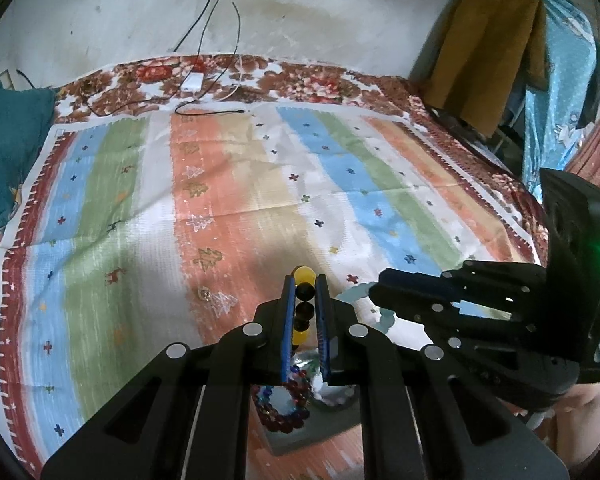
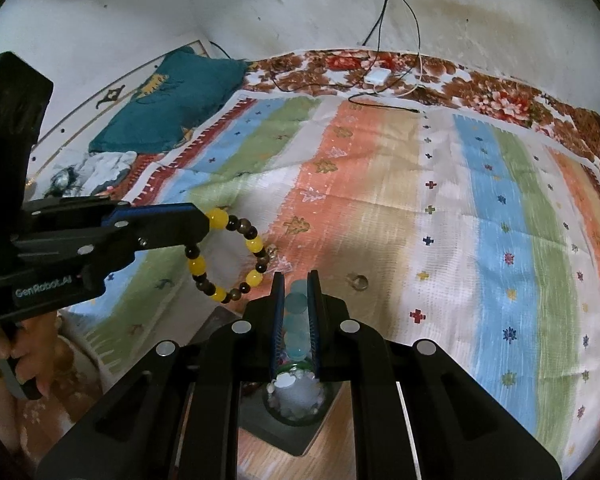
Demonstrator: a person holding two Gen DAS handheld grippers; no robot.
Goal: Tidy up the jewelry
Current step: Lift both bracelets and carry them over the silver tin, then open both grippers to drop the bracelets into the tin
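- Left gripper (image 1: 305, 302), angled downward over the bed: black jaws with blue pads clamped on a bracelet of round yellow and dark beads (image 2: 228, 255), which hangs free as a loop.
- Right gripper (image 2: 296, 312), just beside it, same downward pitch: pads closed on a pale blue-green bead bracelet (image 2: 298, 320).
- Beneath both: a dark grey tray (image 1: 300, 432) with a red and blue bead bracelet (image 1: 284, 404).
- Beyond: a small metal ring (image 2: 359, 281) lies on the striped pastel cloth (image 1: 236, 200).
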